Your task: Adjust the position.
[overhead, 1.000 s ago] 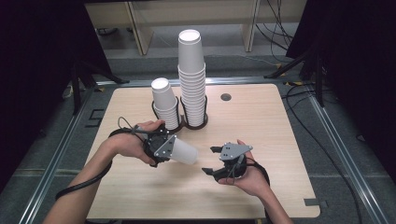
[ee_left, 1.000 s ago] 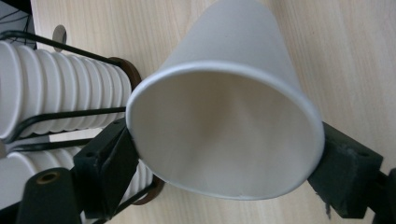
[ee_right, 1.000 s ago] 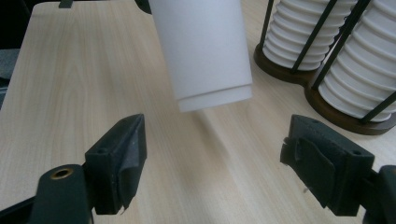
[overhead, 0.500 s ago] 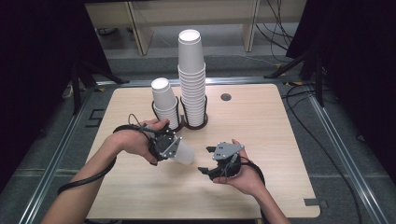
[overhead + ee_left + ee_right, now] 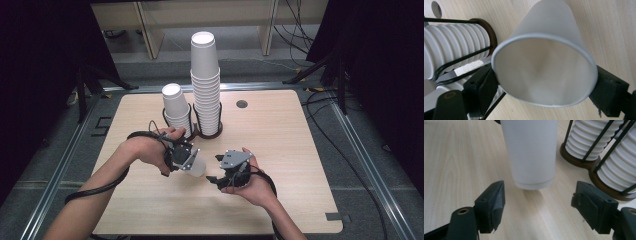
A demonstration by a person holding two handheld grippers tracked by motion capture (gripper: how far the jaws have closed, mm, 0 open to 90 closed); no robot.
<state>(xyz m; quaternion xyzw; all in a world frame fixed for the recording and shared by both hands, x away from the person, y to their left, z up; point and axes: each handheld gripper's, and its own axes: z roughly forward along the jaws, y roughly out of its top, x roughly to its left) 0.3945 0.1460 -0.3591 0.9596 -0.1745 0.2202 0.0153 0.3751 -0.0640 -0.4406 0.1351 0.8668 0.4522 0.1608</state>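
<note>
A white paper cup (image 5: 199,168) lies sideways just above the table, and my left gripper (image 5: 191,163) is shut on its rim. In the left gripper view the cup's open mouth (image 5: 544,72) faces the camera, with a black jaw pressing on each side. My right gripper (image 5: 213,178) points left at the cup's base. In the right gripper view the cup's closed end (image 5: 531,152) hangs just beyond the fingertips (image 5: 495,202). The right gripper (image 5: 540,207) has just been closing its jaws, with nothing between them.
A tall stack of white cups (image 5: 205,85) and a shorter stack (image 5: 176,107) stand in a black wire holder (image 5: 207,132) behind both grippers, close to the held cup. A small round hole (image 5: 242,104) marks the wooden tabletop (image 5: 280,150).
My right gripper has moved left toward the cup's base and its jaws have narrowed. The left gripper and its cup have barely moved.
</note>
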